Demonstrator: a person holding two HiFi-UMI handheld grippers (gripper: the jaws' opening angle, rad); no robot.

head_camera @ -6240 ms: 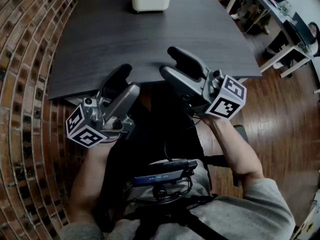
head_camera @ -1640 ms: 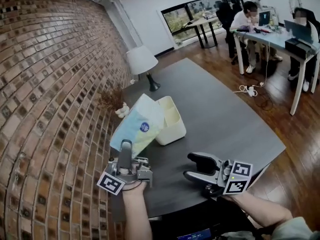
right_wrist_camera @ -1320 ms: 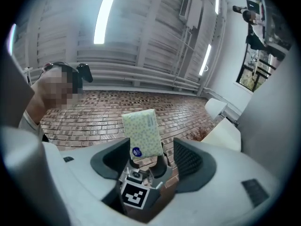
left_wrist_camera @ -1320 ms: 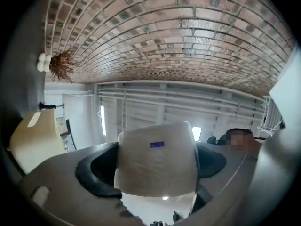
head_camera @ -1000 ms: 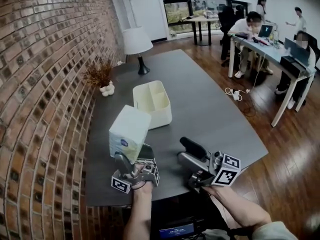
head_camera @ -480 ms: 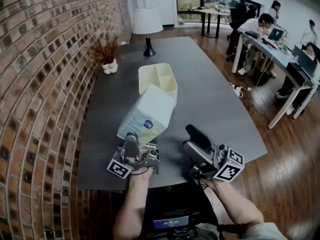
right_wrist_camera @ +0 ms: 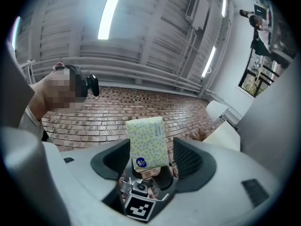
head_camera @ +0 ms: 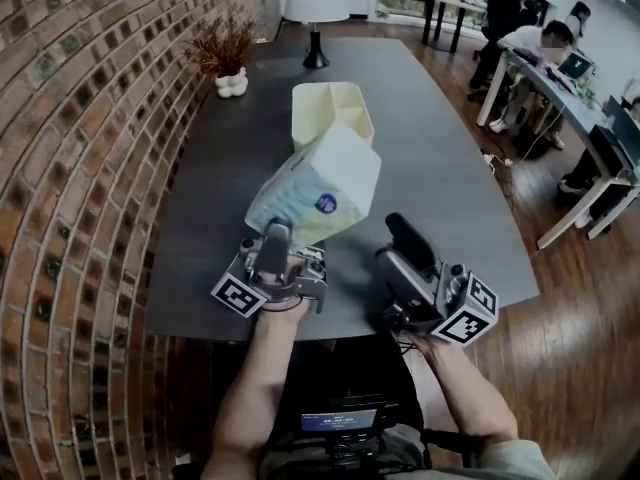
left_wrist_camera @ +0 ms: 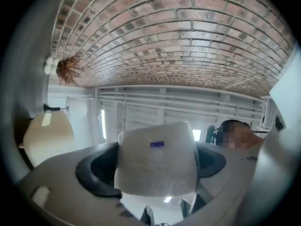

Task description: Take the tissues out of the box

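A soft pack of tissues [head_camera: 318, 190], pale blue and white with a round blue mark, hangs tilted over the dark table [head_camera: 215, 183]. My left gripper [head_camera: 287, 243] is shut on its lower end, pointing steeply up. In the left gripper view the pack [left_wrist_camera: 157, 161] fills the gap between both pads. The cream box [head_camera: 330, 108] stands on the table beyond it. My right gripper [head_camera: 398, 243] stands open and empty to the right, near the table's front edge. In the right gripper view the pack [right_wrist_camera: 146, 142] shows beyond the open jaws, above the left gripper's marker cube [right_wrist_camera: 138, 206].
A white lamp [head_camera: 316, 3] and a dried plant in a white pot [head_camera: 226, 53] stand at the table's far end. A brick wall [head_camera: 70, 168] runs along the left. People sit at desks [head_camera: 560, 58] at the far right, across a wooden floor.
Earlier both grippers were empty below the table's edge. Since then the left gripper has taken the pack and holds it raised. Over the last second the pack has leaned further to the right.
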